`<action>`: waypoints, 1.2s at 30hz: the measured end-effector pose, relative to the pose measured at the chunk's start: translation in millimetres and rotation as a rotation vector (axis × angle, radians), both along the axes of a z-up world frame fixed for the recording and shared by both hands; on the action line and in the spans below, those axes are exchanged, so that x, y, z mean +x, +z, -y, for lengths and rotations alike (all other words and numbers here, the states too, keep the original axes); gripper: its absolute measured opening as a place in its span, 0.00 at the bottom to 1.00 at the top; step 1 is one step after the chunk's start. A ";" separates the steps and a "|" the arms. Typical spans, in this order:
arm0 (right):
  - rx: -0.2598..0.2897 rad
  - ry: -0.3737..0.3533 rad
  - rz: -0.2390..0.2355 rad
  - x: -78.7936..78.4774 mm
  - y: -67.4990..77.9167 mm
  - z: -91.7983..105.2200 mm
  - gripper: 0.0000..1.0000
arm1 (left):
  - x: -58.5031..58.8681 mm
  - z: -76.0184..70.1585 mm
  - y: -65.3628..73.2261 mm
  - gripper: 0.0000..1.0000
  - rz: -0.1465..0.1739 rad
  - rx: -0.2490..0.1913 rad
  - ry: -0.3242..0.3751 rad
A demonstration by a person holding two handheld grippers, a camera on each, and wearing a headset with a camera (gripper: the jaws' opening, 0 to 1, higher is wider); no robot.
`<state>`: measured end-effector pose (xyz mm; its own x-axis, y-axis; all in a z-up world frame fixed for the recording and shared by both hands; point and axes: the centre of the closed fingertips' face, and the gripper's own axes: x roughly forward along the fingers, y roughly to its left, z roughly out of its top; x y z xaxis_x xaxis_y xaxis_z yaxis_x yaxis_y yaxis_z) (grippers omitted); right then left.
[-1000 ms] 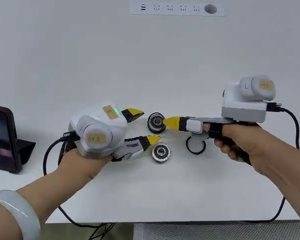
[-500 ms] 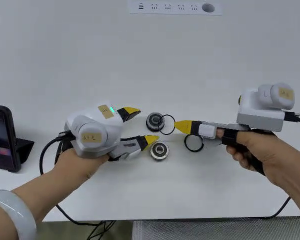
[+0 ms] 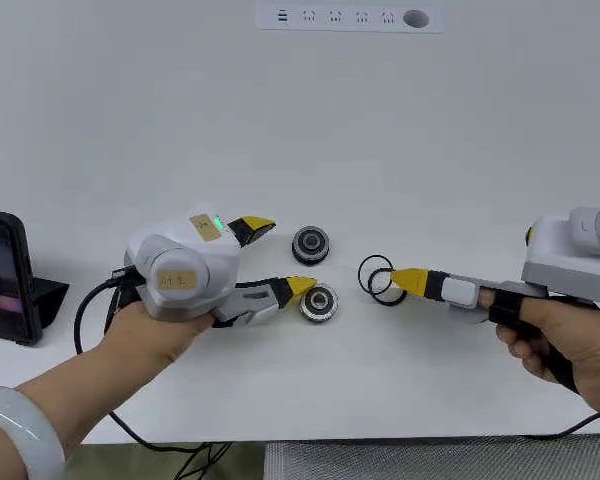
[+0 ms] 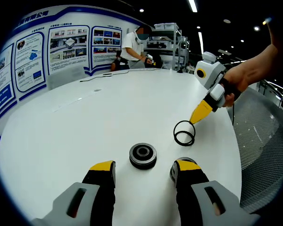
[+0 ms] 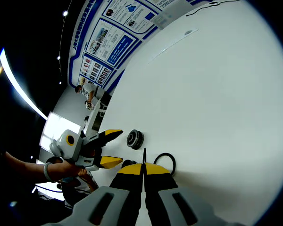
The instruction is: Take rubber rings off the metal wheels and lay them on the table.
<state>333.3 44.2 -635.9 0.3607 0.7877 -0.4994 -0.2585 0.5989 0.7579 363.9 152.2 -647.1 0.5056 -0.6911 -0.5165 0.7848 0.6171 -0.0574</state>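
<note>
Two metal wheels stand on the white table (image 3: pixel 280 130): a far one (image 3: pixel 311 243) (image 4: pixel 143 155) (image 5: pixel 135 139) and a near one (image 3: pixel 320 302) (image 4: pixel 179 168). My left gripper (image 3: pixel 277 257) (image 4: pixel 144 165) is open, its yellow tips either side of the wheels and touching neither. My right gripper (image 3: pixel 395 280) (image 5: pixel 144 165) is shut to the right of the wheels, pinching a thin black rubber ring (image 3: pixel 359 270) (image 5: pixel 145 153). That ring overlaps a second ring (image 3: pixel 380 303) (image 5: pixel 165 154) lying flat on the table.
A dark tablet (image 3: pixel 0 275) leans on a stand at the left edge. A white power strip (image 3: pixel 350 17) lies at the far side. Cables trail off the near table edge from both grippers. People stand at another bench far behind (image 4: pixel 132 47).
My right gripper has drawn back to the right, pulling a rubber ring away from the far wheel to beside the ring on the table. The left gripper has barely moved.
</note>
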 end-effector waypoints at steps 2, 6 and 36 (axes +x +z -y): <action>-0.006 -0.013 -0.009 -0.6 -3.6 5.2 0.02 | -1.1 0.0 -0.5 0.52 -0.001 0.003 -0.002; -0.024 -0.027 -0.024 -1.2 -12.7 12.0 0.02 | -2.0 0.2 -0.6 0.51 -0.005 0.003 -0.002; -0.319 0.240 0.167 0.9 -20.0 14.5 0.14 | 0.2 1.5 0.9 0.46 -0.006 -0.005 -0.003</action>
